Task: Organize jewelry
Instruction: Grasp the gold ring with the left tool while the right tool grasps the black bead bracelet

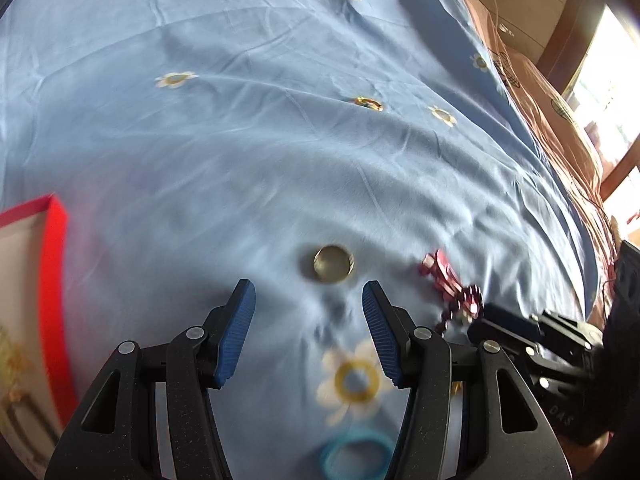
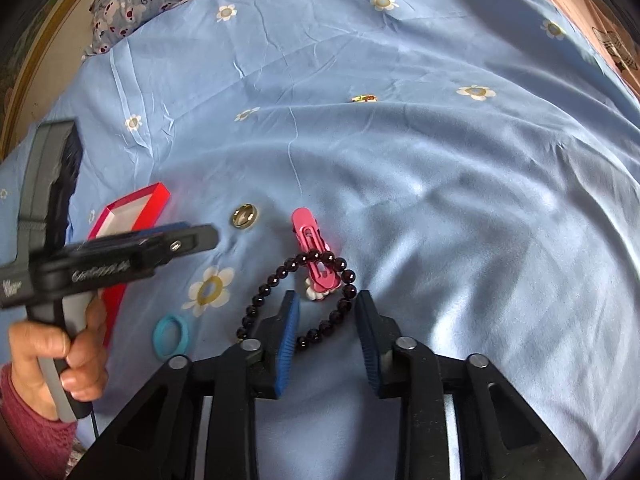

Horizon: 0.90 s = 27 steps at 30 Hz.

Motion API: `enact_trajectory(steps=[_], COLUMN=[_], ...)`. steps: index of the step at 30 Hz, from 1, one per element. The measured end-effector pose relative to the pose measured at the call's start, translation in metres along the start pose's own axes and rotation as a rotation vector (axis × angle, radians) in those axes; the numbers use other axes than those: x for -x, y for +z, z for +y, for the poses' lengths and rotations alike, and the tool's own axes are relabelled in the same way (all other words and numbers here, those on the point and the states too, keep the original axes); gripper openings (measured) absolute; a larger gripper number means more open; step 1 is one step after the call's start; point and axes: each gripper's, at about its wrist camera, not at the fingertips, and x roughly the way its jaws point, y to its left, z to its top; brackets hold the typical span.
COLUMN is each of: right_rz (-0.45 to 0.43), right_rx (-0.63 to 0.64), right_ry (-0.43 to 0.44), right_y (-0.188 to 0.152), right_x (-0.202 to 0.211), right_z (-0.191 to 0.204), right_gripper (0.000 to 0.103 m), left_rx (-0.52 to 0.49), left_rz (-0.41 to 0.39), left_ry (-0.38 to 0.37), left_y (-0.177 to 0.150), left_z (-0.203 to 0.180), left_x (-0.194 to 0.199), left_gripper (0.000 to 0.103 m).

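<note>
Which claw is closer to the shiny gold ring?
Left. The left claw is open just short of the gold ring. The right claw sits open over the dark bead bracelet, farther off to the ring's right.

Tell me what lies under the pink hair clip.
The pink hair clip lies across the dark bead bracelet, on the blue bedsheet. A small white piece shows beneath its near end; the beads beneath it are covered.
</note>
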Motion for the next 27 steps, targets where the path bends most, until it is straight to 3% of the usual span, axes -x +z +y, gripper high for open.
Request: enact_trajectory(steps=[2, 5, 9, 18, 27], right_rz=[0.002, 0.002, -0.002, 0.010, -0.024], right_rx=[-0.008, -0.017, -0.020, -0.015, 0.032], right_ry=[0.001, 0.008, 0.008, 0.008, 0.068], right_y=[0.001, 0.001, 0.001, 0.001, -0.001], right_x=[-0.001, -0.001, 0.000, 0.000, 0.018], right_z=[-0.004, -0.007, -0.008, -0.004, 0.022], right_gripper=[0.014, 0.011, 0.007, 0.009, 0.007], left_rx=[-0.018, -0.038, -0.055, -0.023, 0.038], left_rz=[0.000, -0.002, -0.007, -0.020, -0.091], left_ry=[0.001, 0.012, 0.018, -0.007, -0.020], left_y=[0.005, 0.009, 0.011, -0.003, -0.028], left_z=[-0.005, -0.011, -0.012, -0.005, 0.010], left_x=[-0.007, -0.016, -0.020, 0.000, 0.055], left_gripper=[0.055, 0.052, 0.021, 0.021, 0.021])
